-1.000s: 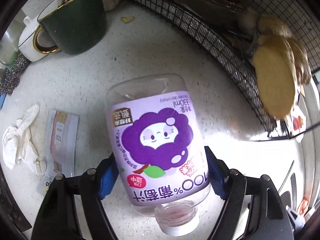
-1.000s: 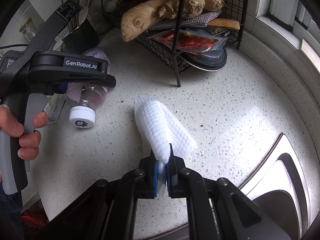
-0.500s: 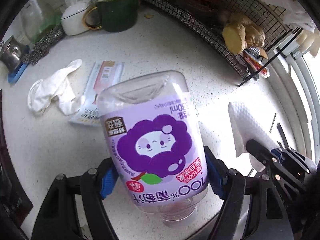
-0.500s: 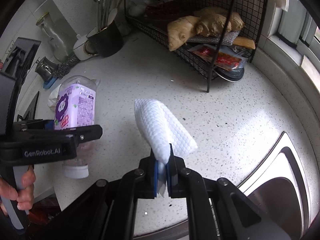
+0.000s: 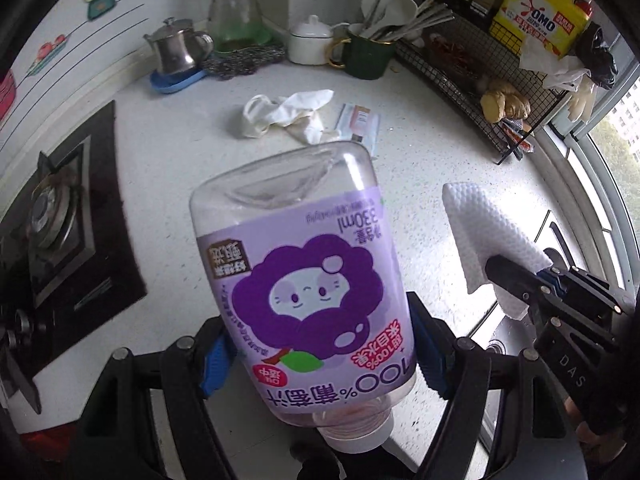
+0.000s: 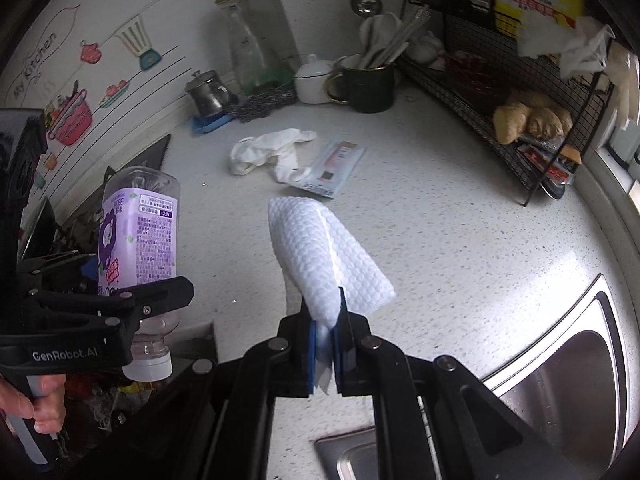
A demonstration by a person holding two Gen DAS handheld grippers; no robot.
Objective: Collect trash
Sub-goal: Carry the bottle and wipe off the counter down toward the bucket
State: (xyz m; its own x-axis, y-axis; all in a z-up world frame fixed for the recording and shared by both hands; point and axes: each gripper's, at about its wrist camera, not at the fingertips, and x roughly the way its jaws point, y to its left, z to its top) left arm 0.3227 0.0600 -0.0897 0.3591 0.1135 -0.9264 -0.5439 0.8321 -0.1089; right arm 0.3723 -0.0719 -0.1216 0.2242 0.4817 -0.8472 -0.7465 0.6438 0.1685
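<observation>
the left hand-held gripper (image 5: 316,356) was clenched across the labelled body of an empty purple juice bottle (image 5: 300,280), cap end nearest the camera and base pointing away, the whole thing lifted clear of the tabletop (image 5: 168,168). the right hand-held gripper (image 6: 325,350) was pinched tight on the lower edge of a folded white paper towel (image 6: 320,256), which stood up beyond the jaws, also off the surface. both pieces of trash were in the air just beside each other, near the front edge by the sink (image 6: 560,380).

no bin was visible, so where they should go could not be told. to carry them well, both grips probably wanted holding firm and level: the smooth bottle could slide out cap-first, and the towel was caught only by a thin edge. a crumpled white glove (image 6: 272,152) and a flat wrapper (image 6: 336,166) lay on the tabletop, apparently left for a further trip.
</observation>
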